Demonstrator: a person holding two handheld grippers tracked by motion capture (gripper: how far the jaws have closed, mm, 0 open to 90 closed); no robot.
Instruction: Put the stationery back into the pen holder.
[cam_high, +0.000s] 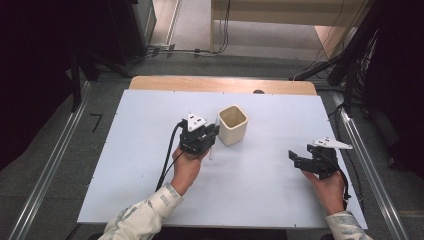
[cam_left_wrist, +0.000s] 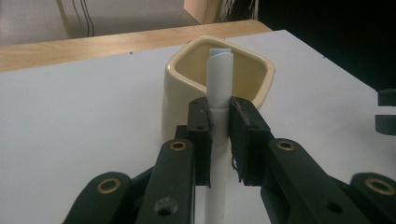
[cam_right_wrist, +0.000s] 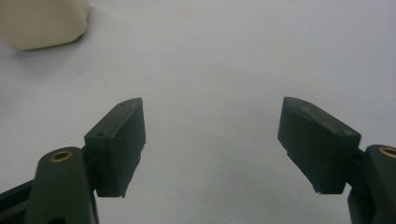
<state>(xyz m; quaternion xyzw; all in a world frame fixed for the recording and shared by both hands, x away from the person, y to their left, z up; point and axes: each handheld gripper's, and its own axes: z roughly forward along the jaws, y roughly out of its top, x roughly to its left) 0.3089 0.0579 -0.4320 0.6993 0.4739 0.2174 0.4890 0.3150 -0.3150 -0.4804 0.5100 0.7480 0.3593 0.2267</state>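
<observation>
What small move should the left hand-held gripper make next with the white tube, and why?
Probably lift and carry it forward over the cream square-mouthed ceramic cup. The left hand-held gripper is shut on the white plastic tube, held upright just short of the cup's near wall, not yet inside.

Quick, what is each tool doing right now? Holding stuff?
Left tool: closed on a white tube, just in front of the cream cup.
Right tool: open, holding nothing.

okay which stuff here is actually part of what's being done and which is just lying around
In use, as far as the pictures suggest:
left gripper, shut on the white tube
cream cup, just beyond the tube

Idle or background:
right gripper, open over the bare white table
cables on the floor
</observation>
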